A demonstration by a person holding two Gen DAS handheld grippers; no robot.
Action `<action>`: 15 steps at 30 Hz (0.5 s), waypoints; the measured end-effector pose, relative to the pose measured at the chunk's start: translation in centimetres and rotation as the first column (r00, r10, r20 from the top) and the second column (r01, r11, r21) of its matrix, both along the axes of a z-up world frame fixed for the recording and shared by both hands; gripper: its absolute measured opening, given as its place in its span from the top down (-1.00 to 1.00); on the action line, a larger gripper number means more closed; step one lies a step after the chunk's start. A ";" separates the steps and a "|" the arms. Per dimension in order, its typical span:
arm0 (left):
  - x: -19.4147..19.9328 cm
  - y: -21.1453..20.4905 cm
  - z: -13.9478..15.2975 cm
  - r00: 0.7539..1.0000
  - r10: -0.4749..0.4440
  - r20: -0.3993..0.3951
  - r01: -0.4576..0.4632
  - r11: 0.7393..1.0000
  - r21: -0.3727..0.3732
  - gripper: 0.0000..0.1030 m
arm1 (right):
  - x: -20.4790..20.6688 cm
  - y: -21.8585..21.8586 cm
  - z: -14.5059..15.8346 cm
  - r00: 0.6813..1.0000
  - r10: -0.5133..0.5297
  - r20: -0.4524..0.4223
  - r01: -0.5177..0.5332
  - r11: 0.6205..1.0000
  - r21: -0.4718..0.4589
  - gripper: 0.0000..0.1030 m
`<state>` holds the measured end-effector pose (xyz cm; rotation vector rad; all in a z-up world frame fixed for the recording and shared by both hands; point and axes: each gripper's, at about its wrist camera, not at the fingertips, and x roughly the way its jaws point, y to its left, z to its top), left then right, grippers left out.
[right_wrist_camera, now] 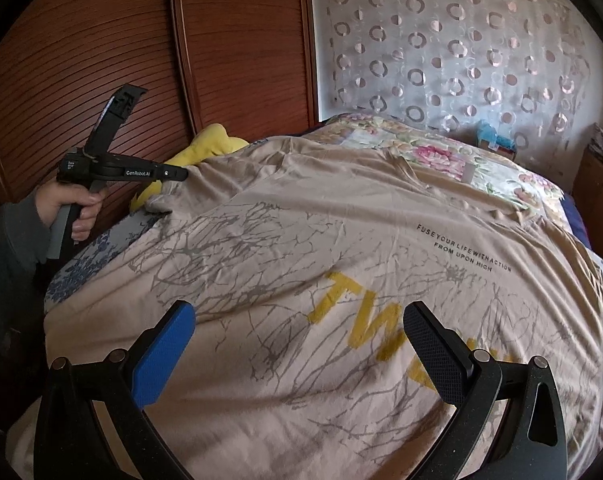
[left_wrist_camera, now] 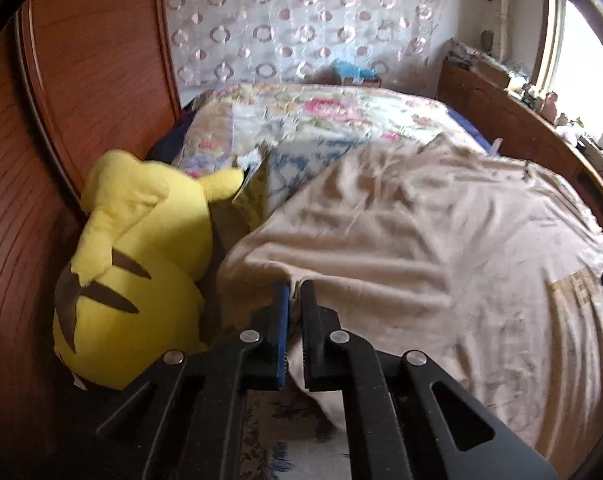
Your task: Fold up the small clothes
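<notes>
Beige T-shirt (right_wrist_camera: 301, 264) reads "FUSE YOUR LIFE WITH ACTION".

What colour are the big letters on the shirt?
Yellow letters on the beige shirt, among grey branch-like lines. The right wrist view shows them best.

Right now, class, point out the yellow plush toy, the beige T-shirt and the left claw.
yellow plush toy (left_wrist_camera: 141, 264), left wrist view, on its back.
beige T-shirt (right_wrist_camera: 341, 220), right wrist view, on the bare cloth above the yellow letters.
left claw (left_wrist_camera: 295, 286), left wrist view, at its tips, shut on the shirt's edge.
</notes>
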<state>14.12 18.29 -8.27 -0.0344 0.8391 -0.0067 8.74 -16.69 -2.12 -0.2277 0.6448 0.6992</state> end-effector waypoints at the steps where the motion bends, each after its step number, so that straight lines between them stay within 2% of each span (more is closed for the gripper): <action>1: -0.3 -0.6 0.9 1.000 -0.011 0.022 0.011 1.000 -0.006 0.88 | 0.2 0.2 0.0 1.000 -0.004 0.003 0.004 1.000 0.001 -1.00; 8: -0.7 -6.4 5.2 0.984 -0.146 0.099 0.148 0.989 -0.008 0.88 | 0.4 -1.0 0.8 0.998 -0.052 0.028 0.051 0.998 0.032 -1.00; 15: -2.3 -12.4 7.8 0.950 -0.278 0.140 0.281 0.960 -0.004 0.82 | 0.2 -1.4 0.4 0.995 -0.090 0.038 0.088 0.995 0.052 -1.00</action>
